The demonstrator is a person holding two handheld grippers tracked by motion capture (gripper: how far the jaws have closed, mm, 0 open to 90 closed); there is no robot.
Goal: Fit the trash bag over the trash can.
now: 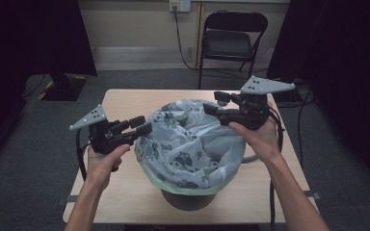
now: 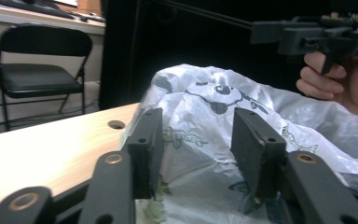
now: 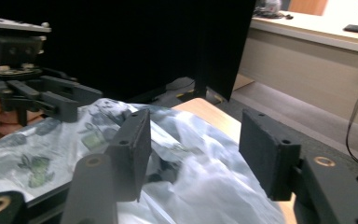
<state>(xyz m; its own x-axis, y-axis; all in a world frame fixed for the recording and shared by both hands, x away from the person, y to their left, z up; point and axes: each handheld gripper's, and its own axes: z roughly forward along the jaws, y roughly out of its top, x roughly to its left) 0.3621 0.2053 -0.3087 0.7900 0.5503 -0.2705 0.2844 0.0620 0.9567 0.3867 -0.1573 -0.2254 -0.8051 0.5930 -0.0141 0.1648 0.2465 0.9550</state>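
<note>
Two grippers flanking bin (image 1: 192,198) on table (image 1: 125,103): left gripper (image 1: 142,127) and right gripper (image 1: 211,109) parted, gripping nothing, level with printed bag (image 1: 188,144) draped over rim, equally near, bag lying between.

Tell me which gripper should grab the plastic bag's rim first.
Left, probably. The left gripper has open fingers straddling the plastic bag at its edge; the right gripper hovers above the far rim.

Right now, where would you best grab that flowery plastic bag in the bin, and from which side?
Probably at its loose, crumpled upper edge, from the outer sides. The plastic bag billows above the dark bin, so thin folds stand free to pinch. The left gripper and right gripper both sit open at opposite sides of that edge.
</note>
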